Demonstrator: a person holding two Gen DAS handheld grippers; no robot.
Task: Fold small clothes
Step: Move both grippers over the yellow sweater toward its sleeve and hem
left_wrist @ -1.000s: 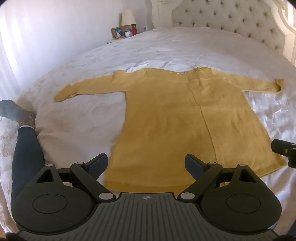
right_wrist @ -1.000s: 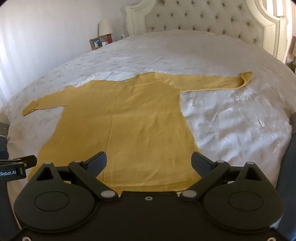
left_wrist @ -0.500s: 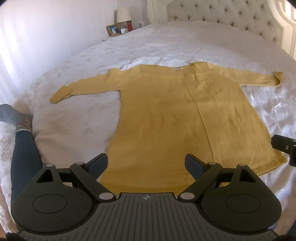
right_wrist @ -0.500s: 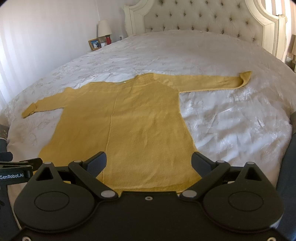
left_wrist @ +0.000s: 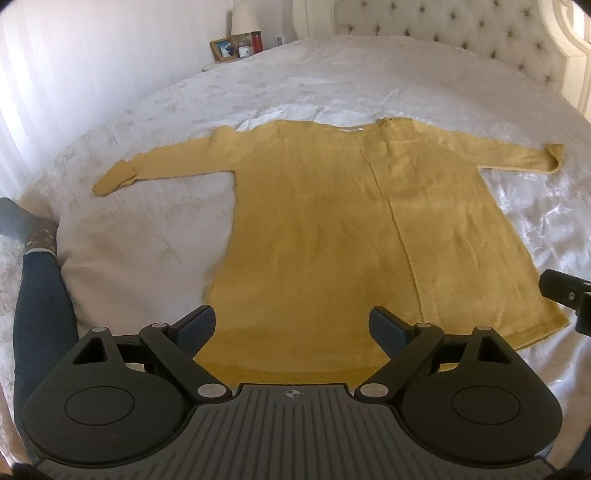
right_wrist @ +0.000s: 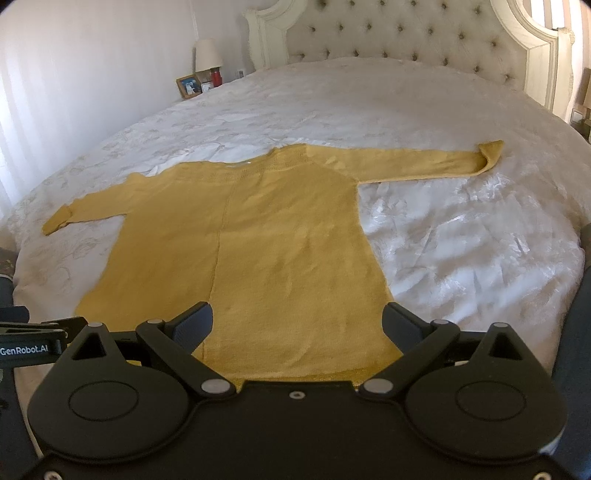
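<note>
From the left wrist, the left gripper (left_wrist: 291, 326) is seen with its jaws spread wide and nothing between them, poised above the near hem of the sweater (left_wrist: 332, 236). The sweater is laid flat on the bed (left_wrist: 147, 236), hem toward the camera and neckline away, both sleeves stretched out to the sides. Such a spread is judged to be the ready layout for folding: every edge is exposed and can be reached. The left sleeve (left_wrist: 162, 166) lies well apart from the gripper, its cuff turned back on itself. At the right edge a dark part of the right gripper (left_wrist: 565, 291) is seen, near the hem's right corner. A leg (left_wrist: 40, 295) in dark trousers and a sock rests at the bed's left edge. A lamp (left_wrist: 243, 18) and a photo frame (left_wrist: 223, 48) stand far off beside the headboard (left_wrist: 480, 33).

From the right wrist, the right gripper (right_wrist: 297, 326) is likewise seen spread and empty, over the right half of the hem. The sweater (right_wrist: 258, 240) is shown uncreased, with the right sleeve (right_wrist: 424, 162) extended across the bed (right_wrist: 461, 251). Part of the left gripper (right_wrist: 33, 328) enters at the left edge. With both tools held open at the hem, no fold is judged to have been made yet; a grasp of the hem or of a sleeve is probably being prepared.
</note>
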